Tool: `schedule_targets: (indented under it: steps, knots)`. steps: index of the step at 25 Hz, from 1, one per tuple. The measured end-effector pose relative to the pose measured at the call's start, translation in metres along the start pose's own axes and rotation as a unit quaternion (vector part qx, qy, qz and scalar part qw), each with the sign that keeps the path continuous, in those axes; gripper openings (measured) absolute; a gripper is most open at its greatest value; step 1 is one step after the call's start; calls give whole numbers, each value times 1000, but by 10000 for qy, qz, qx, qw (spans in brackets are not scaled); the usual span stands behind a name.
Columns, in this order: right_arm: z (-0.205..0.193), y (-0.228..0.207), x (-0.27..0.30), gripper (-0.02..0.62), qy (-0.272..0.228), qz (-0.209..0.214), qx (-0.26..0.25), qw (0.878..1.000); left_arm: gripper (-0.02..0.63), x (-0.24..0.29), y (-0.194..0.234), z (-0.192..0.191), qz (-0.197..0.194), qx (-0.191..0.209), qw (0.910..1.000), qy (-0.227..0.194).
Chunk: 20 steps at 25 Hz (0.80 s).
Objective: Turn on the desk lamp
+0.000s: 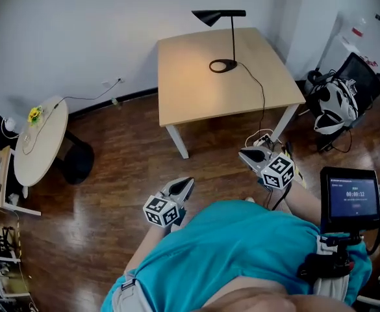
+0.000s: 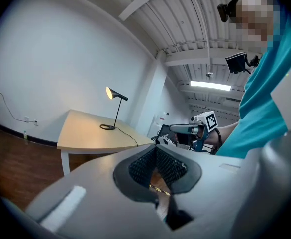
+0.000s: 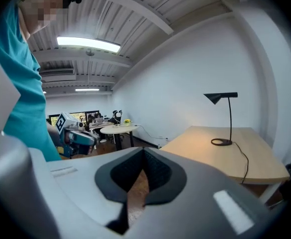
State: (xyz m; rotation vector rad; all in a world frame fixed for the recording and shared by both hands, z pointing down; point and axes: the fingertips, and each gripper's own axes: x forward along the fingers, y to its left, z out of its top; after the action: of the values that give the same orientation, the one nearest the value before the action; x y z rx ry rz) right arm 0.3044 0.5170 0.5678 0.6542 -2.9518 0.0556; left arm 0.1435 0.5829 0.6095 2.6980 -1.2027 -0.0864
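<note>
A black desk lamp stands at the far side of a light wooden table, its round base near the back edge. Its shade glows and warm light falls on the tabletop. Both grippers hang well short of the table, close to the person's body. My left gripper is shut with nothing in it, and so is my right gripper. The lamp looks far off beyond my left gripper. From my right gripper, the lamp stands to the right on the table.
The lamp's cable runs over the table's right edge to a power strip on the wood floor. A round white table stands at the left. An office chair with a bag is at the right. A small screen hangs at the person's waist.
</note>
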Motion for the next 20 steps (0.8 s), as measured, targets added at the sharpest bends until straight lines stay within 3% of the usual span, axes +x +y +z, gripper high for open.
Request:
schedule_targets:
  steps: [2, 6, 16, 20]
  knots:
    - [9, 13, -6, 2, 51, -73, -9, 10000, 1, -13, -5, 0, -37, -100, 9999, -51]
    - [14, -2, -17, 3, 182, -221, -44, 9996, 2, 6, -12, 5, -187, -124, 9996, -197]
    - [12, -5, -25, 3, 265, -208, -65, 9994, 0, 19, -25, 3, -357, -176, 9989, -249]
    - [12, 1, -101, 2, 83, -132, -94, 9998, 0, 35, -100, 4, -236, -30, 9994, -266]
